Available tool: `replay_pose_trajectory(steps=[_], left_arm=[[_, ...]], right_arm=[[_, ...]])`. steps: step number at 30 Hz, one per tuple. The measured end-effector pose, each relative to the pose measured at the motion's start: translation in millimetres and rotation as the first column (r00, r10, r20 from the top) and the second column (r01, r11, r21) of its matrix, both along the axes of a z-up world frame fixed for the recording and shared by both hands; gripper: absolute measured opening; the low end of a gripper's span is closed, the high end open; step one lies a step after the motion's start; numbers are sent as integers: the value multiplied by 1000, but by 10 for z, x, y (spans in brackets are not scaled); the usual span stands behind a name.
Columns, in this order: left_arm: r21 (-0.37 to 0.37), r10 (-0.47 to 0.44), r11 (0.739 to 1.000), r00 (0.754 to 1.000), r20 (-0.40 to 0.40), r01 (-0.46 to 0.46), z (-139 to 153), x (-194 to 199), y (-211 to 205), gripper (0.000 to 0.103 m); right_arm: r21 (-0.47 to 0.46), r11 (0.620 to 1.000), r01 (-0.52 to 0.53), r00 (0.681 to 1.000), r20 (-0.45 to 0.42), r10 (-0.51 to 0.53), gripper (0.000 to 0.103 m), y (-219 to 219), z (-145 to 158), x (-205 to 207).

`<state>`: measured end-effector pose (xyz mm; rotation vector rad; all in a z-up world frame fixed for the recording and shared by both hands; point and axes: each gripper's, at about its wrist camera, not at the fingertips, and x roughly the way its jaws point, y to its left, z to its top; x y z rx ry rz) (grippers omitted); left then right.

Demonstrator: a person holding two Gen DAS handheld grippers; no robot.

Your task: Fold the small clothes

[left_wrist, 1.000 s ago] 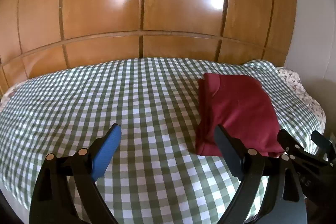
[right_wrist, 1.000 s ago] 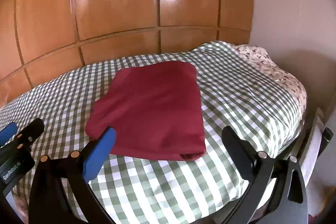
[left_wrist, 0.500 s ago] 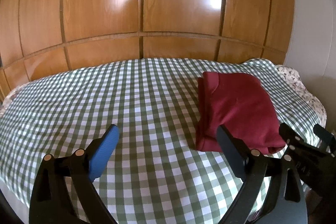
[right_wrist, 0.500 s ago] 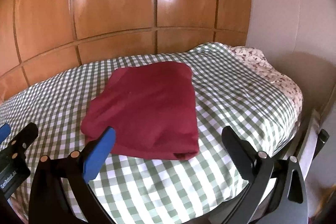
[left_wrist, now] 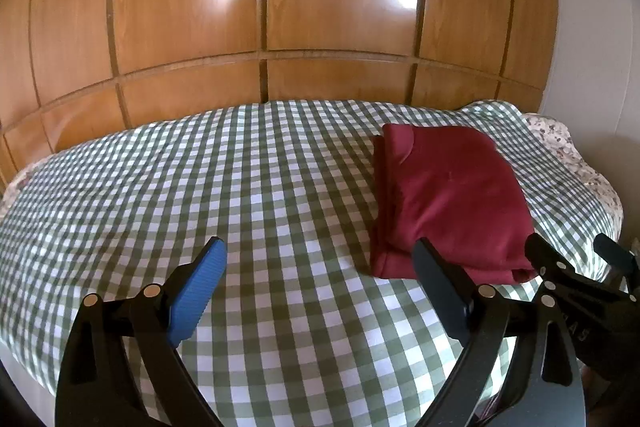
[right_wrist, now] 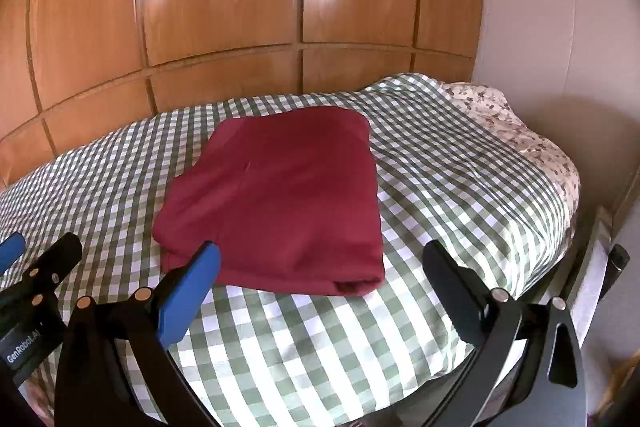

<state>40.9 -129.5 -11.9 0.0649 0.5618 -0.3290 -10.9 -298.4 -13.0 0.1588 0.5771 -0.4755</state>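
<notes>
Folded maroon garment (right_wrist: 276, 203) lies on the checked bedspread (left_wrist: 240, 187), soft, light, floppy; best pinched at its near folded edge; left gripper (left_wrist: 320, 281) and right gripper (right_wrist: 320, 275) both spread wide, empty.

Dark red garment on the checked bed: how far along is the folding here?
Done, by the look of it: the dark red garment lies in a compact folded rectangle on the green-and-white checked bedspread. In hand: nothing; the left gripper and right gripper are both open and empty. Left: no other loose clothes are visible.
</notes>
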Motion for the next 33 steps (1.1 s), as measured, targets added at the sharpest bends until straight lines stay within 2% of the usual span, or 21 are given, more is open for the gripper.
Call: replay_pose_trajectory(steps=[33], left_arm=[[17,-7,1000,1000,-8,7,-15,-12,31,93]], right_arm=[[25,999,-26,1000,-12,27,101,59,-80,37]])
